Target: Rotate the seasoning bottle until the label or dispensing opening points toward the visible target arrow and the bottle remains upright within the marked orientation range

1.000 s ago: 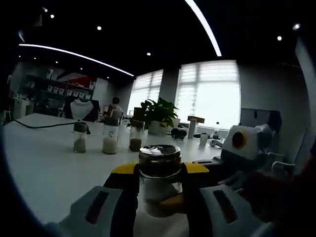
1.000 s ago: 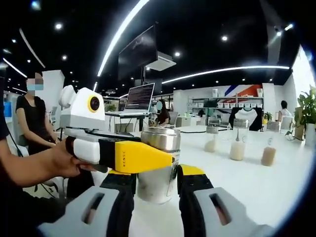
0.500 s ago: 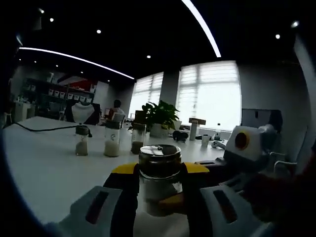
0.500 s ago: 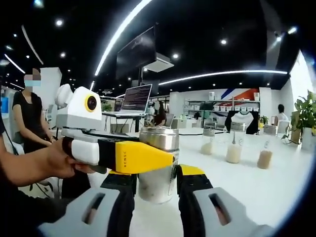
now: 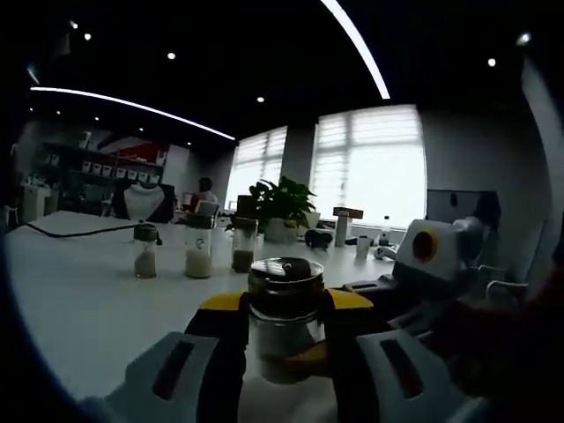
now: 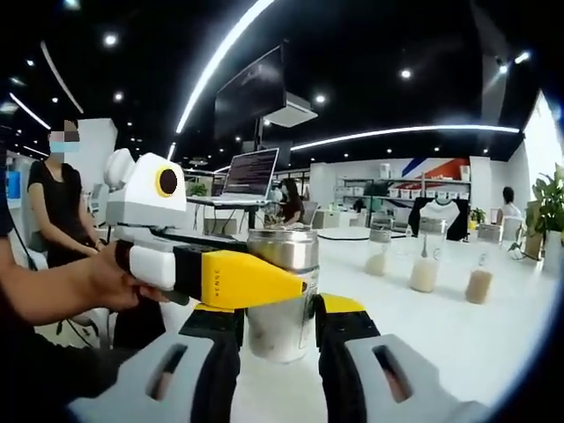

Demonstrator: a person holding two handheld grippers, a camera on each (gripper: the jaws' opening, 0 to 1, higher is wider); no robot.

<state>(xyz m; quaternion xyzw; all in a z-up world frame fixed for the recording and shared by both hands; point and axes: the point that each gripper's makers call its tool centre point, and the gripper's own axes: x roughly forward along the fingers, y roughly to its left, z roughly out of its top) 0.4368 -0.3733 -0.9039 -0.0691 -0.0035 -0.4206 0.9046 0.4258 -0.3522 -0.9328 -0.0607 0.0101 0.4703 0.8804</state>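
Broadly, white table [image 5: 79,308], wide and bare at the near end; no target arrow or marked range can be made out on it in either view, so the heading must be judged some other way.

Left gripper [image 5: 284,339]: jaws rise at 6 o'clock in the left gripper view and clamp the seasoning bottle [image 5: 285,313] on both flanks, below its steel cap. From the right gripper view this same gripper [image 6: 295,284] enters from 9 o'clock, a hand [image 6: 110,280] on its grip, yellow tip laid across the bottle's near face.

Right gripper [image 6: 280,330]: jaws stand either side of the bottle [image 6: 284,295] low on the glass; pads look pressed to it, so I take it as clenched on the bottle too.

Bottle: upright at centre, held between both tools, base hidden by the jaws. Cannot tell whether it rests on the table. Label and opening direction not readable.

Three small shakers [image 5: 197,250] stand in a row at 10 o'clock, well apart from the work.

Judgement for the turn: let one gripper ease to a guide while the other twists, else the two fight. Keep the axis vertical, turn in short arcs, regrip low.
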